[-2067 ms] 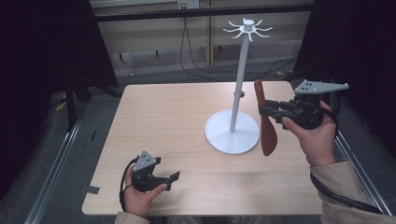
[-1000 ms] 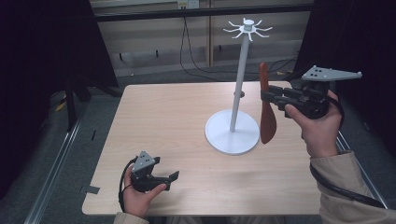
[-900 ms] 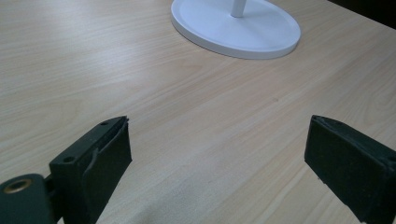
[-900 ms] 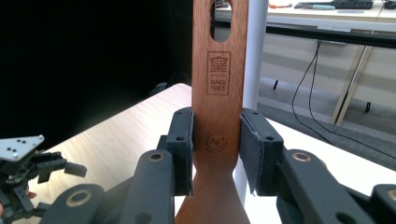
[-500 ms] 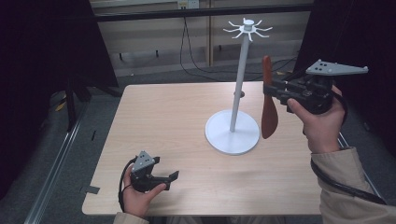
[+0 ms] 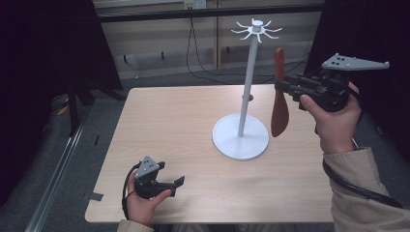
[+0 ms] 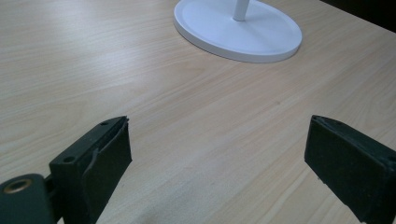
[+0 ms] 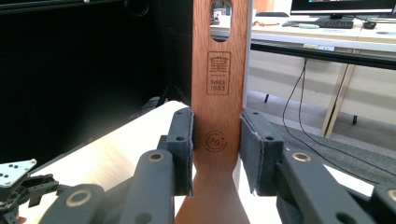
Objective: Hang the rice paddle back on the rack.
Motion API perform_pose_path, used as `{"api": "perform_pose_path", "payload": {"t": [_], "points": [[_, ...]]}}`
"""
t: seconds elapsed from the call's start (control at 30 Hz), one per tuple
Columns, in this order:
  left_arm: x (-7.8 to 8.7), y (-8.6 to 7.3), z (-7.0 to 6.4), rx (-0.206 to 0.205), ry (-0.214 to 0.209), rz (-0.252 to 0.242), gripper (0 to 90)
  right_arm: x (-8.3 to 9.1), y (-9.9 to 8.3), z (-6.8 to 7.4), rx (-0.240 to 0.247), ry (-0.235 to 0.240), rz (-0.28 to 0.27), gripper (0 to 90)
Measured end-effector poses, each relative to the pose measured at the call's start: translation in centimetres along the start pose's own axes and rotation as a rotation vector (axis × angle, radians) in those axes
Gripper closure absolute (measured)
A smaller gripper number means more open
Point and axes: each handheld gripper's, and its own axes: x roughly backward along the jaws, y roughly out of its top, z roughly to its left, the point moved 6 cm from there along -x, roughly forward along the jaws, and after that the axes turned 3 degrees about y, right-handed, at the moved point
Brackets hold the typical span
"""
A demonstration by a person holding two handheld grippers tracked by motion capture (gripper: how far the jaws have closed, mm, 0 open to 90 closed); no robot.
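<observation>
So the right gripper (image 6: 285,87) is clenching one reddish-brown wooden spatula (image 6: 279,99) by its handle, and it's hanging up in the air over the desk's right edge with its long axis upright, the holed handle end pointing up and the wide blade pointing down, just beside the single white stand with a round base, tall pole and hooked crown (image 6: 244,104). In the right gripper view the jaws are pressing the handle (image 8: 219,88) from both sides. The left gripper (image 6: 169,185) is sitting wide open and empty near the front-left corner of the light wooden desk (image 6: 169,125), so that's two grippers, one spatula, one stand.
</observation>
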Motion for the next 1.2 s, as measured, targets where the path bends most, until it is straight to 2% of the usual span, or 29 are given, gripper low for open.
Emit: {"api": "perform_pose_path", "payload": {"t": [0.23,0.27,0.53,0.63,0.9,1.2], "points": [[0.0,0.0,0.1,-0.002,-0.001,0.001,7.0,0.2,0.6,-0.1,-0.001,-0.011,-0.020,66.9],[0.0,0.0,0.0,0.009,-0.003,-0.006,7.0,0.3,0.9,-0.3,-0.001,-0.015,-0.028,66.9],[0.0,0.0,0.1,0.007,0.000,-0.005,7.0,0.2,1.9,-1.1,-0.002,-0.038,-0.035,66.9],[0.0,0.0,0.2,0.008,0.002,-0.007,7.1,-0.1,2.0,-1.5,-0.017,-0.032,-0.042,66.9],[0.1,0.0,0.3,0.008,0.003,-0.006,7.1,-1.7,2.1,-2.2,-0.019,-0.030,-0.028,66.9],[0.1,0.0,0.6,0.010,0.002,-0.008,7.2,-2.5,2.5,-2.5,-0.013,-0.029,-0.033,66.9]]}}
